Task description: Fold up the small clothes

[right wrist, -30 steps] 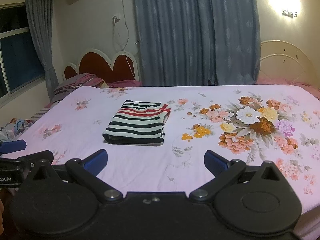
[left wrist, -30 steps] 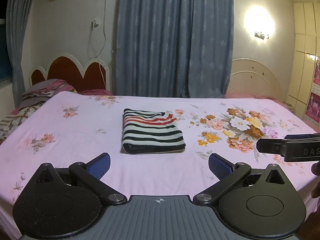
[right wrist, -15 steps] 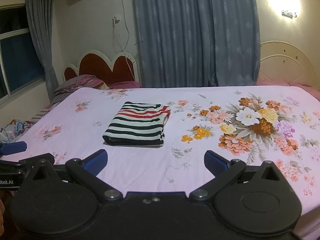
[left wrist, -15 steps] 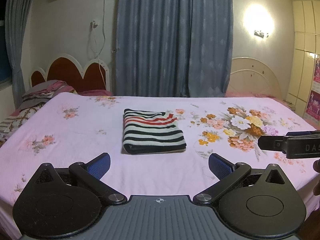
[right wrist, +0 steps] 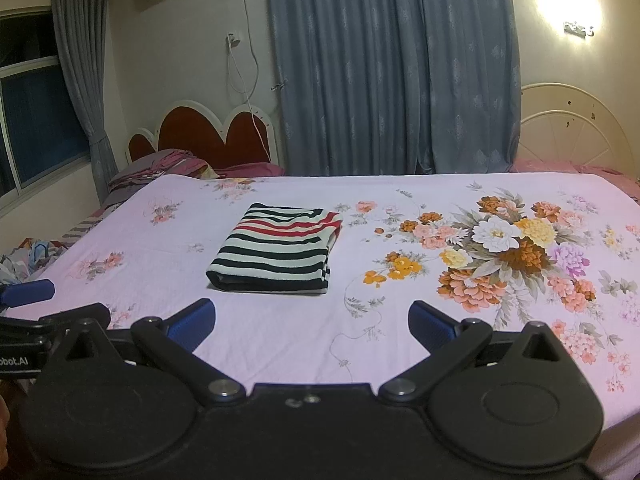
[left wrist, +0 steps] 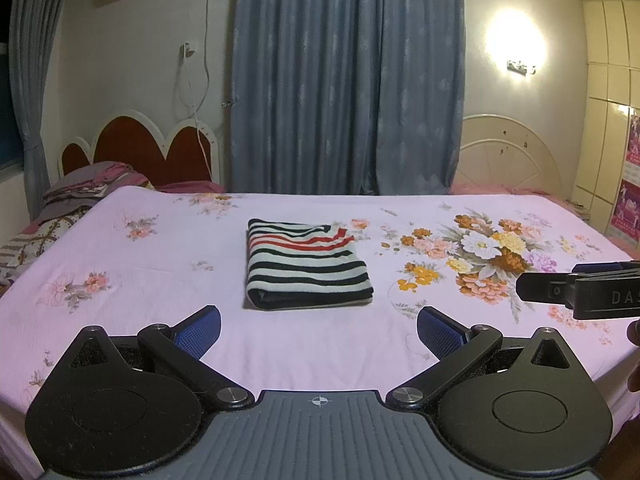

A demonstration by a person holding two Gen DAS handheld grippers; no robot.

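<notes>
A striped garment (left wrist: 306,266), black, white and red, lies folded into a neat rectangle on the pink floral bed sheet (left wrist: 160,272). It also shows in the right wrist view (right wrist: 278,254). My left gripper (left wrist: 319,330) is open and empty, held back from the garment above the bed's near edge. My right gripper (right wrist: 311,320) is open and empty too, a little to the right of the garment. Each gripper shows at the edge of the other's view.
A red scalloped headboard (left wrist: 136,152) and a pile of bedding (left wrist: 80,196) are at the far left. Blue curtains (left wrist: 344,80) hang behind the bed. A white footboard (left wrist: 508,156) stands at the far right, with a wardrobe (left wrist: 612,120) beside it.
Both grippers have drawn back slightly and risen a little. The folded garment has not moved.
</notes>
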